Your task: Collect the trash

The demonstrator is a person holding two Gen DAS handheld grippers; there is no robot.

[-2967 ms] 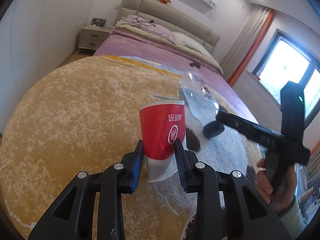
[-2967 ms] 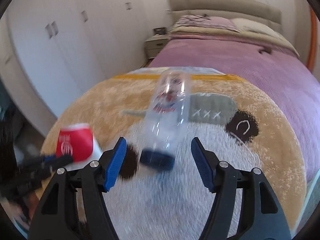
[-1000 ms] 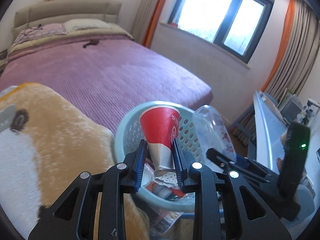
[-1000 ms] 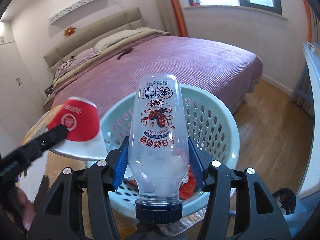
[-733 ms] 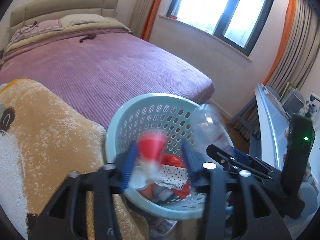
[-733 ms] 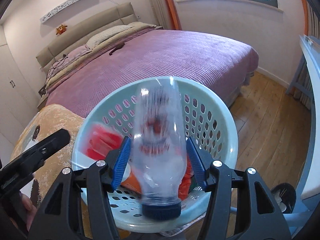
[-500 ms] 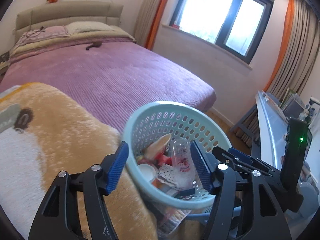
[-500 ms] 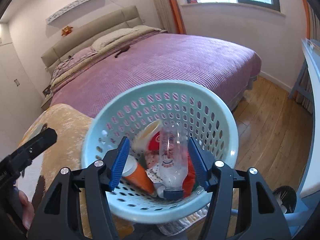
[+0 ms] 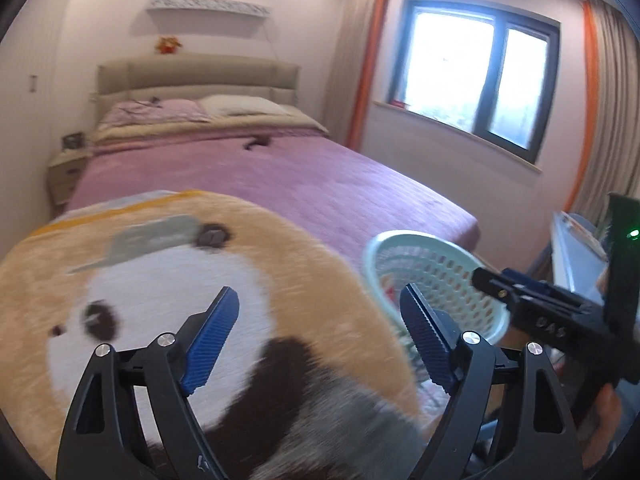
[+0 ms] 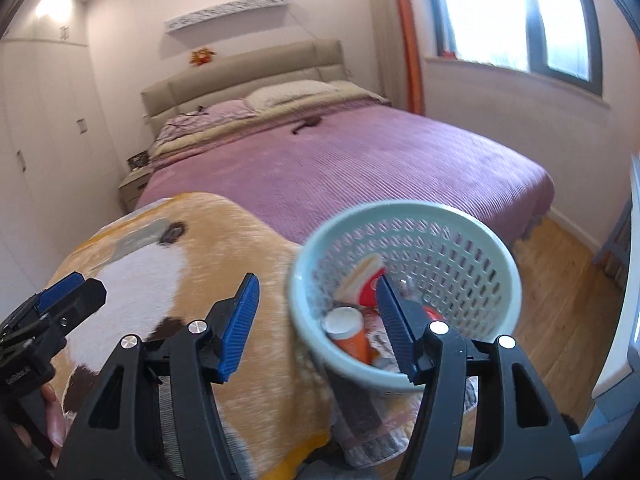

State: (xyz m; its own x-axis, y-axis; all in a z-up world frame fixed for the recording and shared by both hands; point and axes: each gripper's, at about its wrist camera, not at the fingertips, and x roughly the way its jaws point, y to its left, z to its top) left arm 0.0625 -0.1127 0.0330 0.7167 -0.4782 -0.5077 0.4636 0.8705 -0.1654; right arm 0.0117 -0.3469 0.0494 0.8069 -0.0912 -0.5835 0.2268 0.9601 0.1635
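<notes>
Purple cover lies over the big bed (image 10: 360, 160) at twelve o'clock, the panda blanket (image 9: 168, 304) below me, the pale green basket (image 10: 496, 264) at three o'clock holding the red cup (image 10: 370, 284) and other trash, and my left gripper (image 9: 316, 340), just widened, and right gripper (image 10: 316, 320) gape empty.

left gripper (image 9: 316, 336): jaws just opened wide, nothing between them
right gripper (image 10: 314, 320): jaws apart, empty
both: tilted downward
</notes>
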